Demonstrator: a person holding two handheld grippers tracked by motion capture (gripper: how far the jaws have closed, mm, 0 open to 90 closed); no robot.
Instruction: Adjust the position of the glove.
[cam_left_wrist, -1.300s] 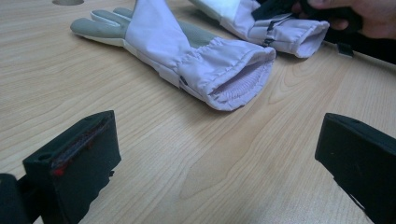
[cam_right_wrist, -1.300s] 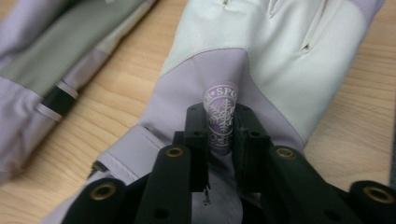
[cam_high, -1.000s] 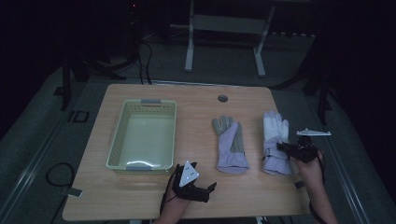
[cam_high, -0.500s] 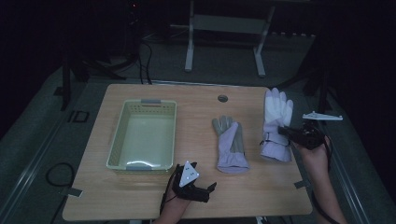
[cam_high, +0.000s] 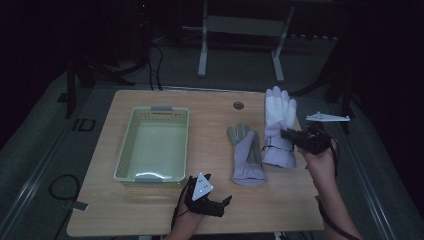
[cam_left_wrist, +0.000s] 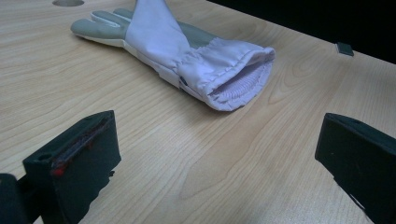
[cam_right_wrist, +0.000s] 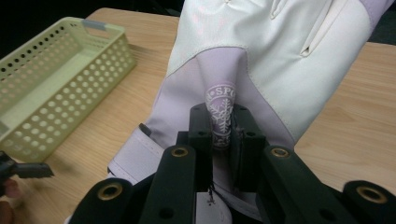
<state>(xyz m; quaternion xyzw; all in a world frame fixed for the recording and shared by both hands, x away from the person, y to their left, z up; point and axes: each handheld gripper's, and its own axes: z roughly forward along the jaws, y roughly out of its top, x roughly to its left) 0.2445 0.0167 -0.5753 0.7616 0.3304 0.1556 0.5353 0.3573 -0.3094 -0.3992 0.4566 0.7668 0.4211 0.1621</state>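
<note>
Two lavender-and-white gloves are here. One glove (cam_high: 246, 156) (cam_left_wrist: 201, 58) lies flat mid-table, its cuff toward the front edge. The other glove (cam_high: 278, 117) (cam_right_wrist: 266, 60) is raised off the wood at the right, fingers pointing away. My right gripper (cam_high: 287, 134) (cam_right_wrist: 222, 127) is shut on a pinched fold of that glove near its printed logo. My left gripper (cam_high: 221, 202) (cam_left_wrist: 215, 154) rests low near the table's front edge, jaws wide apart with nothing between them, facing the lying glove's open cuff.
A pale green perforated basket (cam_high: 131, 150) (cam_right_wrist: 70, 60) stands empty on the left half of the wooden table (cam_high: 210, 107). A round cable hole (cam_high: 238, 105) sits near the far edge. A metal stand (cam_high: 240, 30) is behind the table.
My right gripper has lifted the right-hand glove off the table and carried it away from the front edge. The left gripper and the other glove have stayed put.
</note>
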